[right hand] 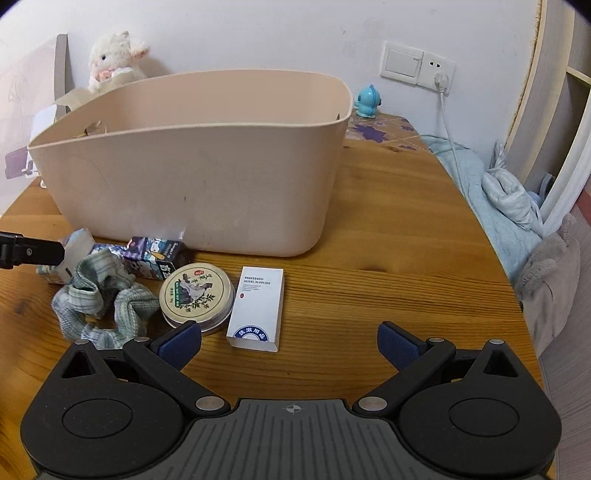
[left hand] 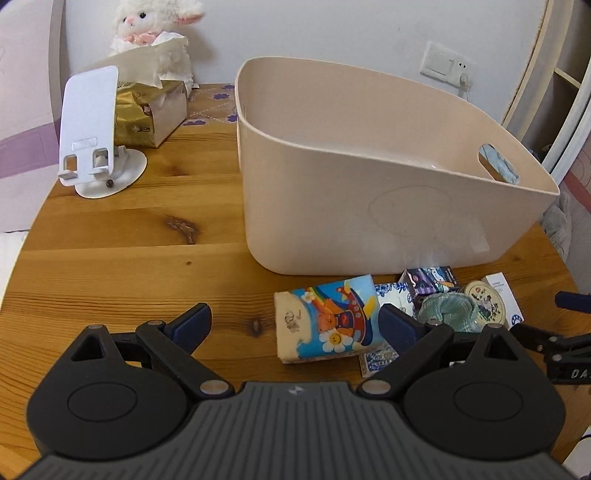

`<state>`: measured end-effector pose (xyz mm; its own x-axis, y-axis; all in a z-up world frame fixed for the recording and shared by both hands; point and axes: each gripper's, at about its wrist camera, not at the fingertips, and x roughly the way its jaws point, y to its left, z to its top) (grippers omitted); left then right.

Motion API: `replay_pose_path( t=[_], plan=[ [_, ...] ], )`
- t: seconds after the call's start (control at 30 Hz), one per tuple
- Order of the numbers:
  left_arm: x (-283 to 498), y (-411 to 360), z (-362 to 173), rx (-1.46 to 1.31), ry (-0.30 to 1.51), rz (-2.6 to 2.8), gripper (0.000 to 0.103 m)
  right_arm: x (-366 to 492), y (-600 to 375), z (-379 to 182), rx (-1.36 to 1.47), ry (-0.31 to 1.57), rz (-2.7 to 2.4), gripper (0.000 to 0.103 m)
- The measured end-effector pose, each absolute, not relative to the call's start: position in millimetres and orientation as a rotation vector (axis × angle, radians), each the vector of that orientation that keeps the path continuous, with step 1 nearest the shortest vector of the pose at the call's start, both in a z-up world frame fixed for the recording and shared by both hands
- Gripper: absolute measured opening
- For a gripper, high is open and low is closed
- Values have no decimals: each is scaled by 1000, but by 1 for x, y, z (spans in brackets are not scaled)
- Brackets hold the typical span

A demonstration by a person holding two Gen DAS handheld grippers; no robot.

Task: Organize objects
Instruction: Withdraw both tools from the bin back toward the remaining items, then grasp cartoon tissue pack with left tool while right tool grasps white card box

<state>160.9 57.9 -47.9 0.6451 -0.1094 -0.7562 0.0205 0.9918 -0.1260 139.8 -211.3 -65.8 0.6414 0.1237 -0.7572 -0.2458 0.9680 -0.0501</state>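
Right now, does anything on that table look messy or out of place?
Yes: small things lie jumbled in front of the beige bin, not in it: a crumpled cloth, a round tin, a white box, a cartoon-printed packet.

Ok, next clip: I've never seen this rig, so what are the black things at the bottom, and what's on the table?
They are two hand-held grippers, each with a fisheye camera looking along its fingers. One picture is from the left gripper, the other from the right gripper. Both are open and hold nothing. On the wooden table stands a beige bin. In front of it lie a cartoon-print pack, a green scrunchie, a round tin, a white box and a small purple carton. Farther back: a phone stand, a tissue box and a plush lamb.
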Motion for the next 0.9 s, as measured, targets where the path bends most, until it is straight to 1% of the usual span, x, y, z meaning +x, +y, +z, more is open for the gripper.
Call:
replay_pose_path(
  t=[0.33,0.47,0.7,0.8,0.9],
  plan=[
    [170,51,-63,-72,898,-44,99,147,-203,-76,-172,867,220,103],
    [173,58,-64,-91,896,-24,99,150,-204,-79,-170,878,225,98],
    [175,66,-72,-54,910,42,98,153,-209,-78,-139,877,244,94],
    [172,63,-73,-17,903,38,98,152,-211,-78,-133,873,251,90],
    [171,61,-74,-4,889,33,97,151,-210,-76,-134,865,259,79]
  ],
)
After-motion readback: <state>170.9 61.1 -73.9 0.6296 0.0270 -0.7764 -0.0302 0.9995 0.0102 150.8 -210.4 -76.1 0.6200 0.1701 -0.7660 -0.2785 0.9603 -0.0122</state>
